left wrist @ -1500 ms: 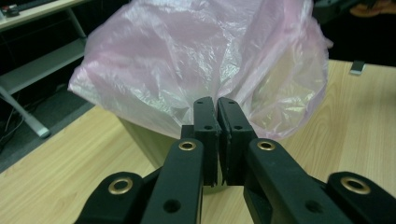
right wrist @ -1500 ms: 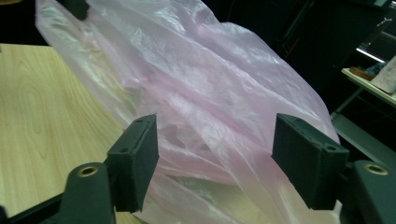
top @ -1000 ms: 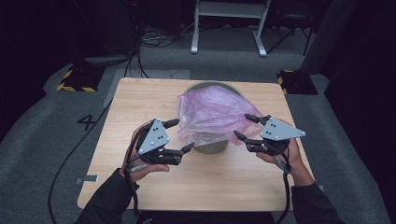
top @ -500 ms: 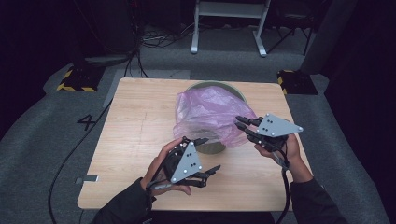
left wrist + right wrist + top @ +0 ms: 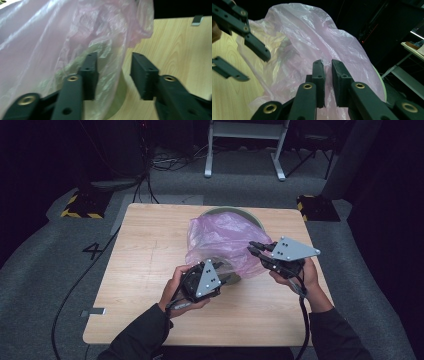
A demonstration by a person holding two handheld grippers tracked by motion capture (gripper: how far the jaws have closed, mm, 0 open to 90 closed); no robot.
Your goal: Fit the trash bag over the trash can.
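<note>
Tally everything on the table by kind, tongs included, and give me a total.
Pink plastic bag: 1
Green bin under the bag: 1
Tongs: 2, the left tongs and the right tongs
Total: 4

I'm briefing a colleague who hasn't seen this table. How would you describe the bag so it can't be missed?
On the light wooden table, toward its far right part, stands a round grey-green bin. Draped over it is the thin, see-through pink plastic bag, crinkled and billowing. It is the only soft, pink thing there, between two black grippers.
</note>
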